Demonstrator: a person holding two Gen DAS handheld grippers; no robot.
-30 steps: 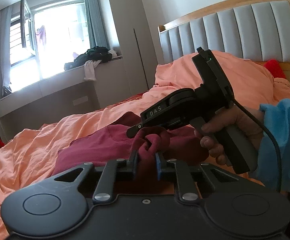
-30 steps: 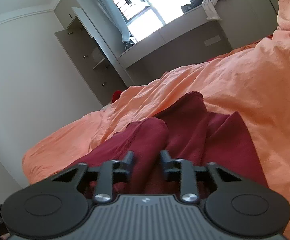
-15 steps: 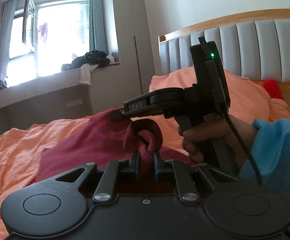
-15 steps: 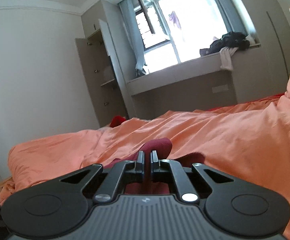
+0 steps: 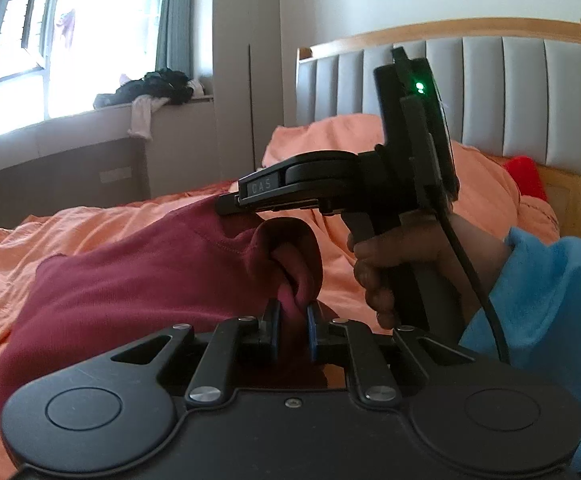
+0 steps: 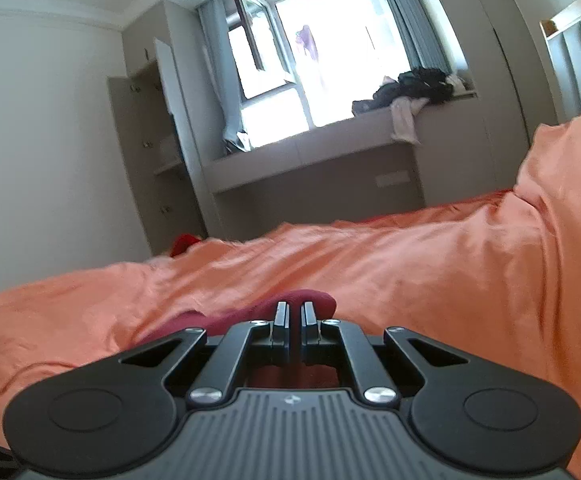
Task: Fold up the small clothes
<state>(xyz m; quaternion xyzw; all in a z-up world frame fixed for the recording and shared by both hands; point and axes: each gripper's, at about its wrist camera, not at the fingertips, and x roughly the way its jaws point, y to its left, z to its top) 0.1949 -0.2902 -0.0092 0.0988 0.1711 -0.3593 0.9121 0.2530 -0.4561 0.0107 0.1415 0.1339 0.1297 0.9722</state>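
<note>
one maroon garment [image 5: 138, 280] | left tongs [image 5: 292, 314] clamped on it | right tongs [image 6: 294, 312] too (both lifted)

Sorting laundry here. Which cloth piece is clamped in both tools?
The dark maroon knit garment, pinched by left tool and right tool; the orange bedsheet lies free.

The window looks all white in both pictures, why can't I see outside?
Left wrist view: daylight overexposes the bright window, so the black left gripper and dark red garment look dim. Right wrist view: the same window glares white, and the fisheye lens bends the grey wardrobe.
</note>
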